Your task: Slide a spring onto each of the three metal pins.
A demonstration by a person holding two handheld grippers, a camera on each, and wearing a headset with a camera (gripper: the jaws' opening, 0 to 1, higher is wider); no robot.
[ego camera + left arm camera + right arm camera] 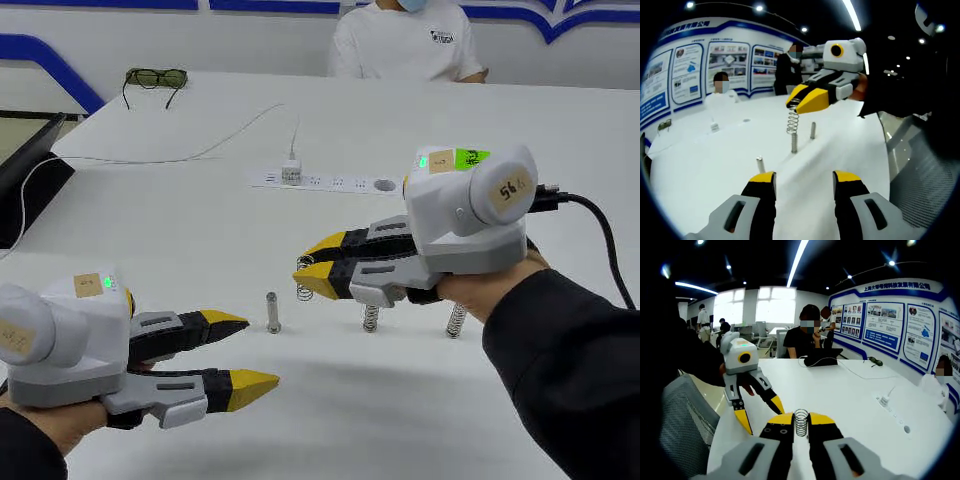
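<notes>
Hanging upright at mid-frame, long axis vertical, the spring (304, 291) is clenched in the right tongs (303, 266), seemingly just right of the bare pin (272, 312) on the table (190, 245). Left tongs (261, 351) gape released, lower left.

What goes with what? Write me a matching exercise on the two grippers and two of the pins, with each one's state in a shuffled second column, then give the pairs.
Column one
1. left gripper
2. right gripper
3. pin nearest the left gripper
4. middle pin

Column two
A. has a fitted spring on it
B. open, holding nothing
C. bare, nothing on it
D. shut on a loose spring

Pairs: 1-B, 2-D, 3-C, 4-A
</notes>
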